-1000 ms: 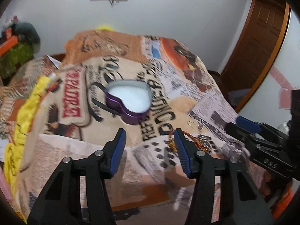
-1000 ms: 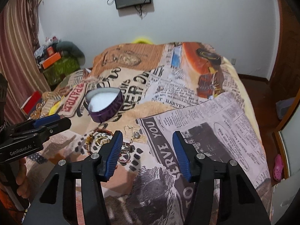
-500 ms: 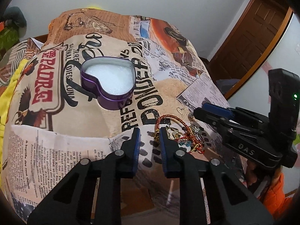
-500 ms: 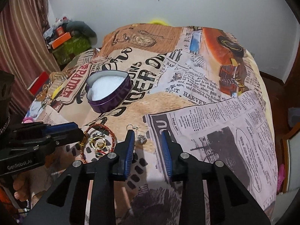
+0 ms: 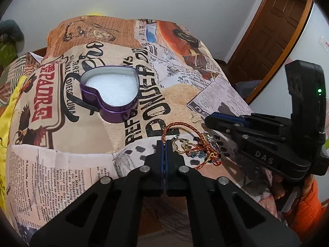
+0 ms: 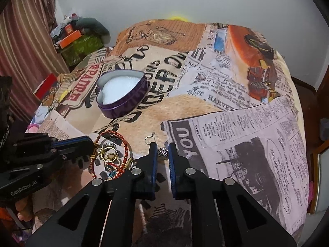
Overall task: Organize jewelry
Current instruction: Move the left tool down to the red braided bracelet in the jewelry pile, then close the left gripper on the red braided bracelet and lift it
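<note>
My left tongs (image 5: 164, 144) are clenched on the red cord (image 5: 163, 138), at the near edge of the jewelry pile (image 5: 195, 147) on the bed (image 5: 72, 164). My right tongs (image 6: 163, 147) stand slightly parted around a small silver charm (image 6: 163, 152), not yet gripping. Pickup is in hand. Next: lift clear and carry to the heart tin (image 5: 110, 94), well apart, without dragging tangled rings.

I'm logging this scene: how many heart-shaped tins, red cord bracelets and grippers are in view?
Heart-shaped tin: 1
Red cord bracelet: 1
Grippers: 2, the left gripper and the right gripper
Total: 4
</note>
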Demonstrator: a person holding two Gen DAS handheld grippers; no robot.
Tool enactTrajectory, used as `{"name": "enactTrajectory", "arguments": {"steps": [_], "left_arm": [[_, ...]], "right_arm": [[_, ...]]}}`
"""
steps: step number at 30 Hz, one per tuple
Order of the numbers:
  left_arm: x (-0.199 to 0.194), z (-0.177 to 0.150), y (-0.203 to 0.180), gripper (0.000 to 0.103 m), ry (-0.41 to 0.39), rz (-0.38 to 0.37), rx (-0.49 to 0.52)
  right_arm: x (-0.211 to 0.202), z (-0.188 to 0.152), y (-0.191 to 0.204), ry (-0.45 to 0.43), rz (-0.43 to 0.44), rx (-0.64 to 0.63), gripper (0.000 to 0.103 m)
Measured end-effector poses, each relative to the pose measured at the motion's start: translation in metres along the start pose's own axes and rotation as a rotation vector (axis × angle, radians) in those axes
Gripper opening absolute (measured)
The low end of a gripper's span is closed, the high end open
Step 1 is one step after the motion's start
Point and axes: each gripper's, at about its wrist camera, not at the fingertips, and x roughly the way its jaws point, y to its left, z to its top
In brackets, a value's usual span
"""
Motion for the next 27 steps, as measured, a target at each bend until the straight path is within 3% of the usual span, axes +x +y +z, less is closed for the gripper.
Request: {"name": "enactTrajectory", "arguments": {"steps": [12,17,27], "left_arm": [[-0.024,0.01,0.007,0.001,-0.048,0.04,-0.033],[-0.018,0.009,-0.001,0.008,-0.004,0.048,-0.015],[0.002,-0.001,-0.012,0.008,0.072,0.053,-0.005]], "right_arm": [[-0.029,0.005,0.005,-0.076,-0.016,0.004,0.01],[-0.037,0.003,0.006,-0.096,-0.017,0.012,0.01],[-0.045,-0.005,0.005,-0.103,-0.004,0.026,0.01]]}}
